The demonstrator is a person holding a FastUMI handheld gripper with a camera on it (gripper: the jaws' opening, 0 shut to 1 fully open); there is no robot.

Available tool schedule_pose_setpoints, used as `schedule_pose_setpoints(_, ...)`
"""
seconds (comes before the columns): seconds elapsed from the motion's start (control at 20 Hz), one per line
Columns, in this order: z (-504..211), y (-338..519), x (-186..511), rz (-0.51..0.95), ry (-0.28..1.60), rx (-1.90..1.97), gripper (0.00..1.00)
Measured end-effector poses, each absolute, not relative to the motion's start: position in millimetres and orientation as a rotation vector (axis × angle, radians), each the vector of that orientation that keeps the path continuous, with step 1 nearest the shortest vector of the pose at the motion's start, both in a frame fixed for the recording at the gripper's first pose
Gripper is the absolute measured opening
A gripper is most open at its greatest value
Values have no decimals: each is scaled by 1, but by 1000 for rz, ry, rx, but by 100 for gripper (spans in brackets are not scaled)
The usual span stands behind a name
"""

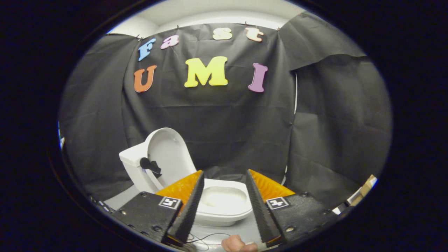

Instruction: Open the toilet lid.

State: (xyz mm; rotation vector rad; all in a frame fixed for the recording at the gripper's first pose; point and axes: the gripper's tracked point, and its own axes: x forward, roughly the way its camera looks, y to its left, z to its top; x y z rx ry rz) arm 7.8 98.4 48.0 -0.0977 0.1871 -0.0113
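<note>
Small white toilet [196,189] stands on a pale grey floor [224,232] against the black cloth wall [231,126] of the booth. Its lid [170,154] is already raised, standing near upright and leaning back against the tank [134,168] behind it, inner face turned toward the bowl. A dark flush handle [149,164] sits on the side of the tank, just beside the lid's edge. The seat [224,201] lies down flat over the bowl, its oval opening plainly exposed. Gripper [224,180] is held just short of the toilet, fingers [190,206] spread wide apart with nothing between them; the jaws are released and touch neither the seat nor the lid. The bowl's opening shows in the gap between the two fingers, just ahead of the tips; the lid and tank lie beyond the tip of the left finger. Each finger base carries a small square black-and-white marker [169,202]. Below the gripper, part of a hand [236,244] shows, and a thin dark wire [210,238] trails across the floor beside it. A cardboard-coloured edge [365,187] shows low at the far right, past the cloth; what it belongs to cannot be told.
</note>
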Motion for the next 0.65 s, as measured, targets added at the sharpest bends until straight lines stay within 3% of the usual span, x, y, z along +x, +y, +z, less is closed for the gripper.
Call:
schedule_pose_setpoints(0.1,50,89,2,-15,167,-99,100)
schedule_pose_setpoints(0.65,63,42,-25,46,-58,-27,100)
